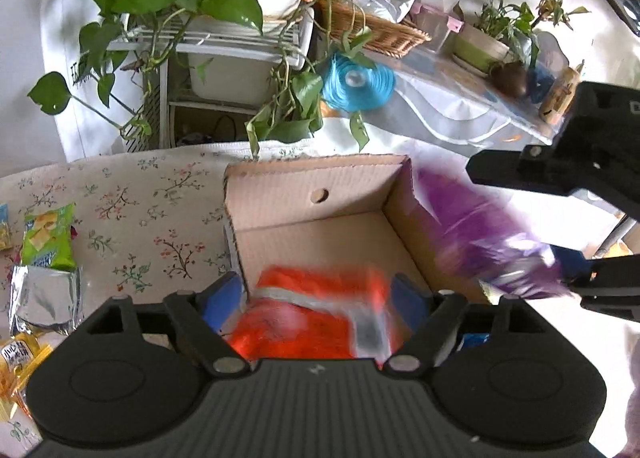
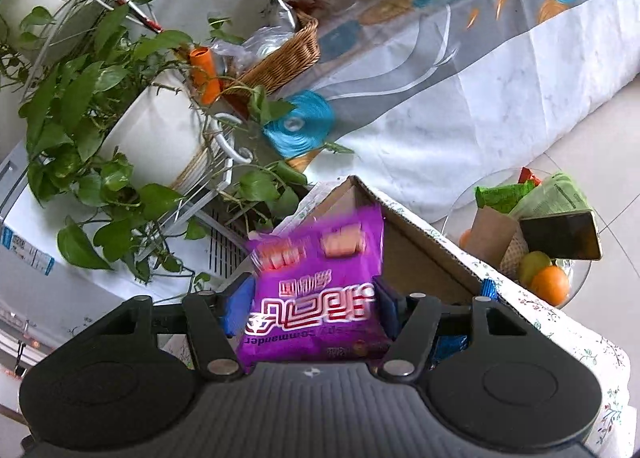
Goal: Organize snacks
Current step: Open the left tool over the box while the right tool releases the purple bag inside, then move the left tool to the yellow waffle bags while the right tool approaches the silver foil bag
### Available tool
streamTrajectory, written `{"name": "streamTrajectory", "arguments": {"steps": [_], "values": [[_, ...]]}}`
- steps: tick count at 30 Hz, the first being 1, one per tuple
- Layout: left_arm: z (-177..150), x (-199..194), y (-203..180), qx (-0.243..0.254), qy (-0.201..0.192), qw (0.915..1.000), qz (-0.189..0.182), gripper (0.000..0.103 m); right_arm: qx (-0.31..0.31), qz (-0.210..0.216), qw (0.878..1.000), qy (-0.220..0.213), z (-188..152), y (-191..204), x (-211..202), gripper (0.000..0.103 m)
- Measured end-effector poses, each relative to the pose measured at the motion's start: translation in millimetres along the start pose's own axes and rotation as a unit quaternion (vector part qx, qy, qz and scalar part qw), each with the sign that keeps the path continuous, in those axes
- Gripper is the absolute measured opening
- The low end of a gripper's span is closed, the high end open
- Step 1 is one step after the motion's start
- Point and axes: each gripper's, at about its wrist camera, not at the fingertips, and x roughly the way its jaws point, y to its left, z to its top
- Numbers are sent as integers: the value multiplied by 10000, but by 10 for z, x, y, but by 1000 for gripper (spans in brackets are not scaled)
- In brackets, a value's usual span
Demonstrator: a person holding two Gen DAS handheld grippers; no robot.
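Left gripper (image 1: 318, 292) loosely straddles orange packet (image 1: 312, 318) over box (image 1: 316, 181); right gripper (image 2: 314, 298) grips purple packet (image 2: 320, 290).

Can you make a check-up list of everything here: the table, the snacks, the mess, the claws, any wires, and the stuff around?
Surface: flower-print tablecloth.
Job's things: open brown cardboard box; blurred orange snack packet between the left claw fingers over the box; purple snack packet in the right claw at the box's edge.
Clutter: green packet, silver foil packet, yellow packet.
Claws: left's grip unclear; right closed on purple packet.
Cables: nothing seen.
Surroundings: leafy potted plants, wicker basket.
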Motion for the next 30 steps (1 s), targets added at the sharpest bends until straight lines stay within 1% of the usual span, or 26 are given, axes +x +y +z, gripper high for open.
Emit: {"name": "streamTrajectory", "arguments": {"steps": [1, 2, 4, 7, 10, 14, 18, 24, 30], "values": [[7, -10, 0, 30, 5, 10000, 59, 82, 1, -8, 10000, -22, 0, 5, -7, 72], [12, -16, 2, 59, 9, 9999, 108, 86, -7, -17, 10000, -27, 0, 11, -13, 75], [15, -36, 17, 87, 22, 9998, 153, 92, -16, 0, 10000, -36, -3, 19, -17, 79], [16, -66, 52, 133, 44, 9996, 242, 92, -39, 36, 10000, -9, -6, 32, -11, 81], [5, -103, 102, 165, 30, 9995, 285, 93, -134, 11, 9999, 48, -12, 67, 8, 85], [-17, -134, 179, 203, 93, 9990, 378, 93, -426, 25, 9991, 88, -44, 166, 27, 85], [-45, -166, 269, 235, 230, 9983, 489, 93, -704, 45, 9975, 105, -90, 263, 33, 89], [-76, -249, 477, 182, 325, 9974, 610, 94, -1030, -10, 9945, 201, -183, 397, 89, 91], [-103, -346, 757, 71, 347, 9963, 777, 94, -1495, -163, 9885, 147, -291, 555, 117, 91]]}}
